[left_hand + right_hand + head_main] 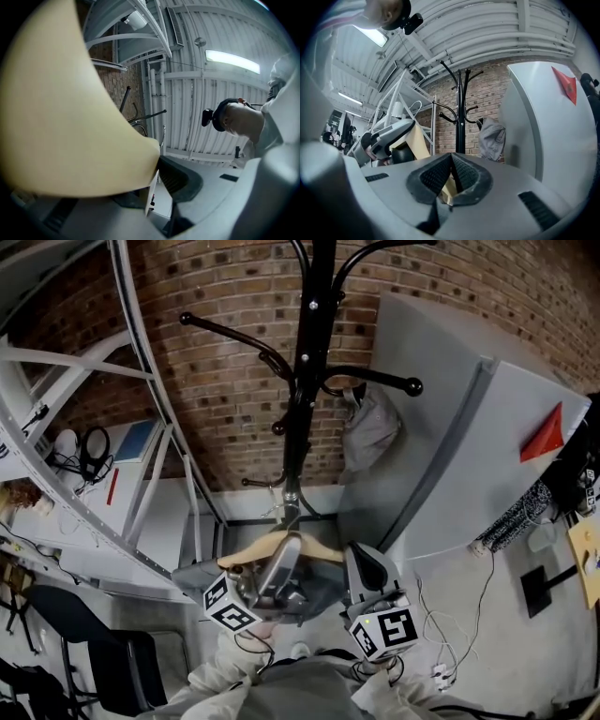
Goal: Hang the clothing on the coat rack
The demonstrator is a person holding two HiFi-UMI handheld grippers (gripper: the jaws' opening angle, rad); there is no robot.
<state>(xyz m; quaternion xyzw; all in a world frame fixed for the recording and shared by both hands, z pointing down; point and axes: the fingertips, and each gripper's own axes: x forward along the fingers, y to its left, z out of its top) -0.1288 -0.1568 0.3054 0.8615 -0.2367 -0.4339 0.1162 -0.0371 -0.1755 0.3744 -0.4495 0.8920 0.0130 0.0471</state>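
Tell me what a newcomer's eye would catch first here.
A black coat rack stands at the centre against a brick wall, with a grey garment hung on a hook to its right. Below it, a pale wooden hanger is gripped by the left tongs and right tongs.

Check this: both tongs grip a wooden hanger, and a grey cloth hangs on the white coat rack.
The coat rack is black, not white; the head view shows it. The rest stands: left tongs and right tongs grip the wooden hanger, and the grey cloth hangs on the rack.
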